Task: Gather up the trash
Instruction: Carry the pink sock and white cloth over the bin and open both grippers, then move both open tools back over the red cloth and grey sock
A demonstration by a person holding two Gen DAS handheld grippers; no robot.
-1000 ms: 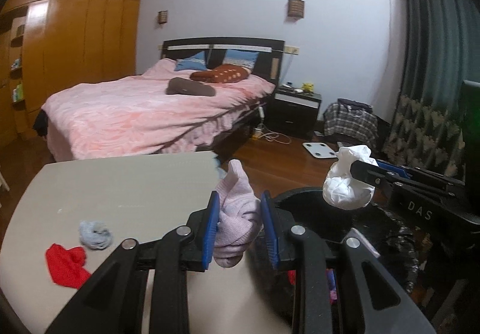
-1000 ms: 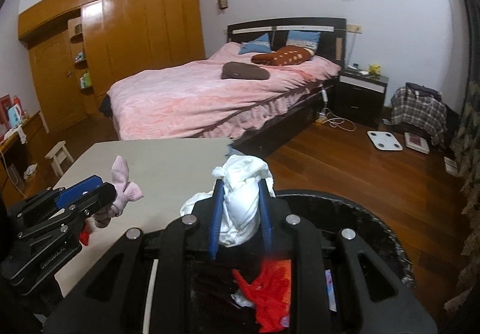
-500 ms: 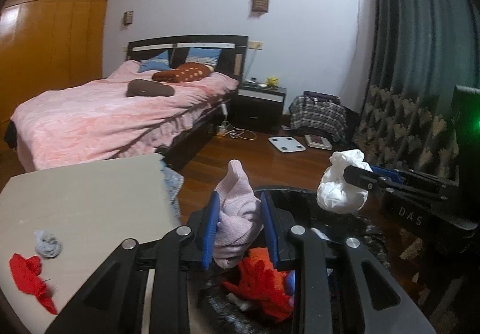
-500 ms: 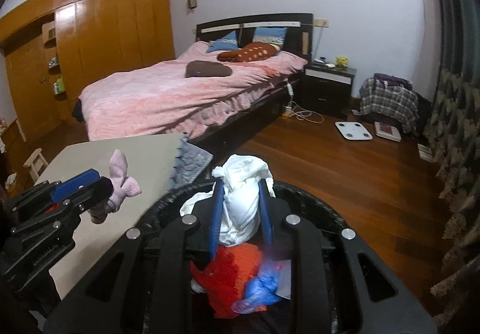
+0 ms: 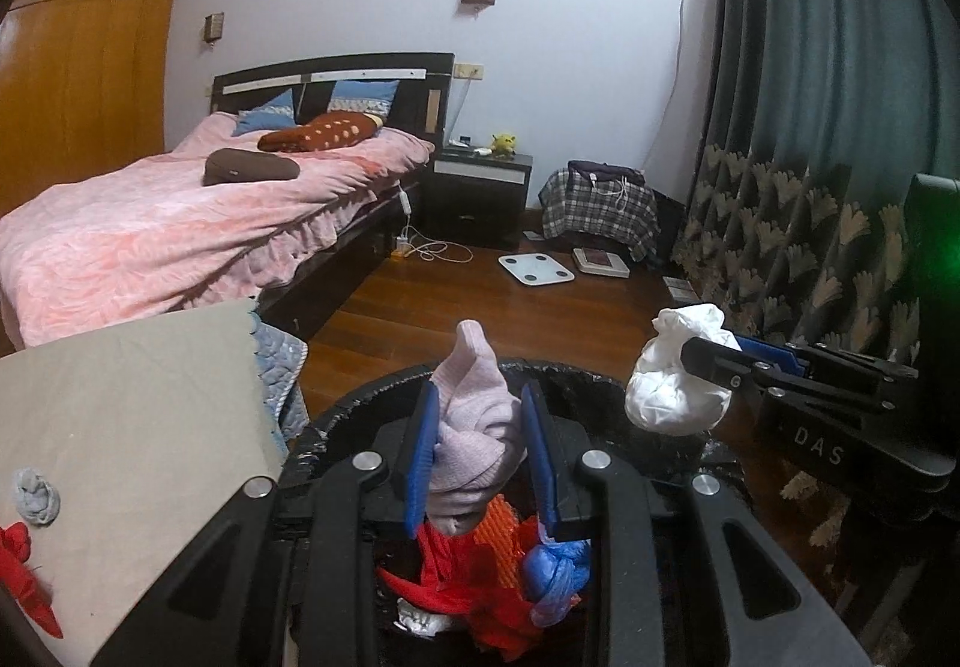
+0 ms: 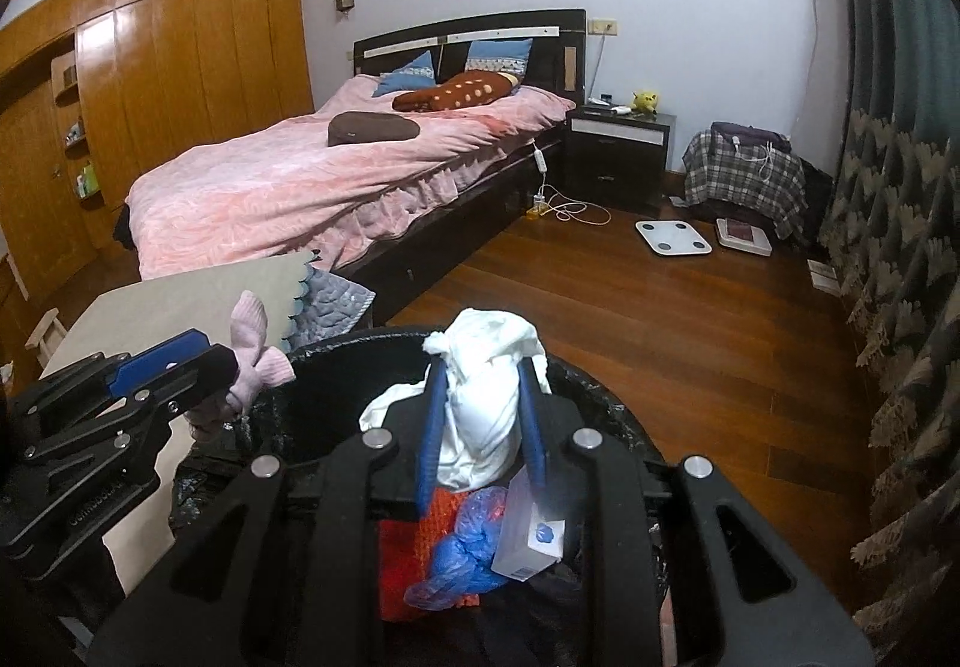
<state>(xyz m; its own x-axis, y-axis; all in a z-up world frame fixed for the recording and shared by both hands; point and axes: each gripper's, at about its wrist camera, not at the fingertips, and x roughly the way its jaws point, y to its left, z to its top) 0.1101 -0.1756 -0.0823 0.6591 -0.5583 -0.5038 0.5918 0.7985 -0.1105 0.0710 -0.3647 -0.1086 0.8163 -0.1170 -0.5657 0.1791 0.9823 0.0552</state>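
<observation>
So the pink wad (image 5: 474, 445) is pinched in the left gripper (image 5: 480, 457) right over the black trash bin (image 5: 336, 421), which already has red and blue scraps (image 5: 510, 571) in it. Right gripper (image 6: 480, 427) has the white wad (image 6: 486, 397) between its fingers, which are easing apart, also above the bin. A grey ball (image 5: 36, 496) and red scrap (image 5: 24, 571) sit on the tabletop (image 5: 132, 397).

Beside the black bin (image 5: 336, 421) with its crinkled glossy plastic liner, the table (image 5: 120, 385) looks matt and smooth. A soft knitted pink cloth (image 5: 474, 427) and crumpled white paper (image 6: 486, 409) hang above it; the floor (image 6: 690, 319) beyond is polished wood.
</observation>
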